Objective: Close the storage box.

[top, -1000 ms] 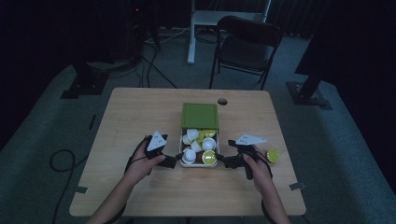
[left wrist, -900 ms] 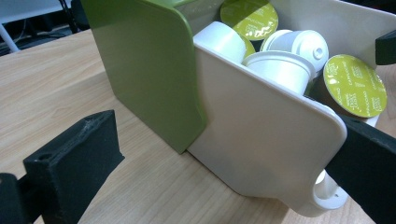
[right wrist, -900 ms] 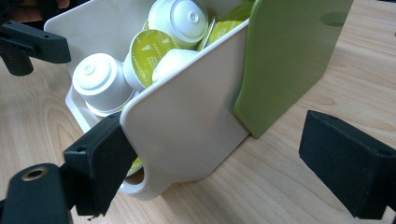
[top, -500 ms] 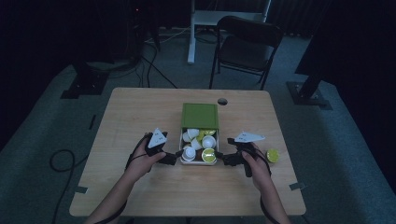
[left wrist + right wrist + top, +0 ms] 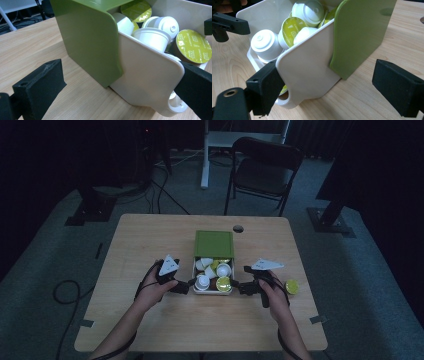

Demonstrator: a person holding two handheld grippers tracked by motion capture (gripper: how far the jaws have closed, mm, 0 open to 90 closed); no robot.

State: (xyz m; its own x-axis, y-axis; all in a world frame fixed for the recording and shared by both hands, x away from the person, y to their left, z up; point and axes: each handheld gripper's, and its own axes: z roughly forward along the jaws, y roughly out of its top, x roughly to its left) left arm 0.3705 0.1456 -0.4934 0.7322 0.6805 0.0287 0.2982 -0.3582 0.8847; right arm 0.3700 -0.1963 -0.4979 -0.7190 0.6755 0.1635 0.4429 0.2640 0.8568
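On pale wood table — glossy cream drawer, round capsules; both jaws wide, gripping nothing.

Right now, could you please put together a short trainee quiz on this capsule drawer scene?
1. True or false: both jaws of the left hand-held gripper are clamped shut on the white drawer.
2. What colour is the sleeve that the drawer slides out of?
3. Where does the loose capsule lie? A) inside the drawer B) on the table, beside the right hand-held gripper C) on the chair

Key: 1 false, the jaws stand open around the drawer's front corner; 2 green; 3 B.
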